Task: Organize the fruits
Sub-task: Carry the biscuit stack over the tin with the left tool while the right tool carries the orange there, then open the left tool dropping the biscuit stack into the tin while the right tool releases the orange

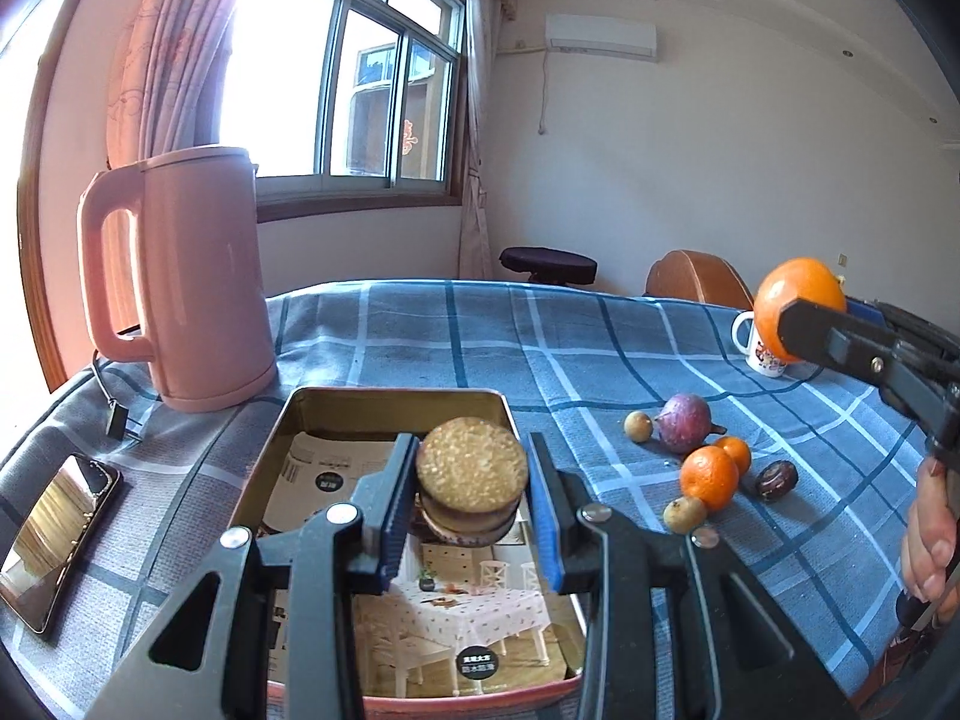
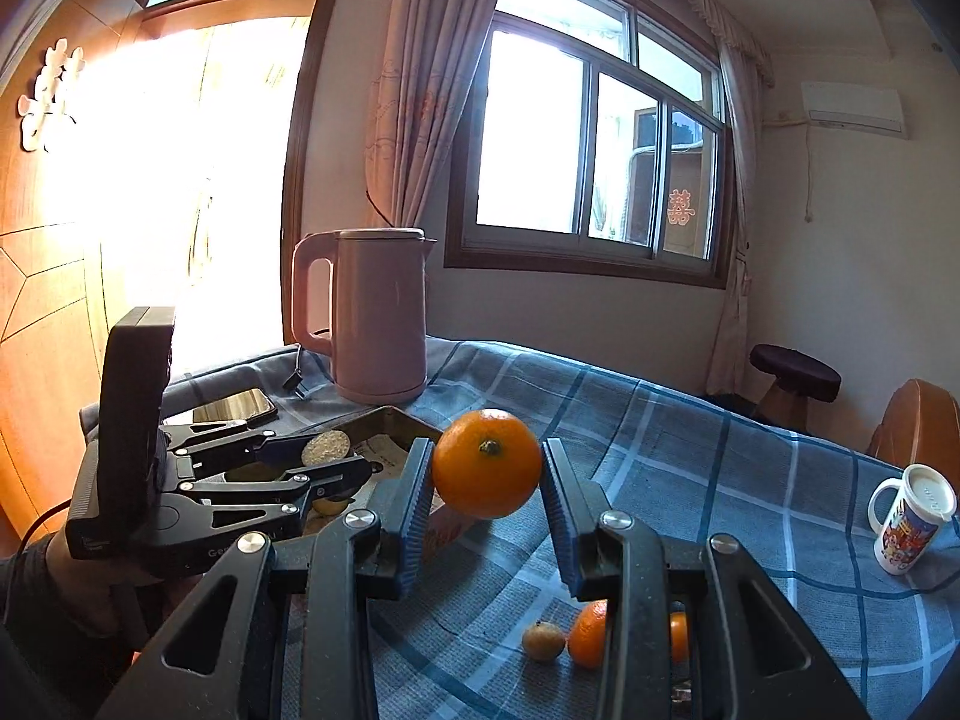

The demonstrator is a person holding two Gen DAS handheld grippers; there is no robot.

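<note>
Three oranges, two loquats, one tin, one kettle.

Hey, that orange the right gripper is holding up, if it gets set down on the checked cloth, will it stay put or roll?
The orange looks round and smooth, so it would probably roll if dropped rather than placed. The checked cloth looks soft and slightly rumpled, which may slow it. The right gripper pinches it only at its sides, so a loose hold might let it slip.
</note>
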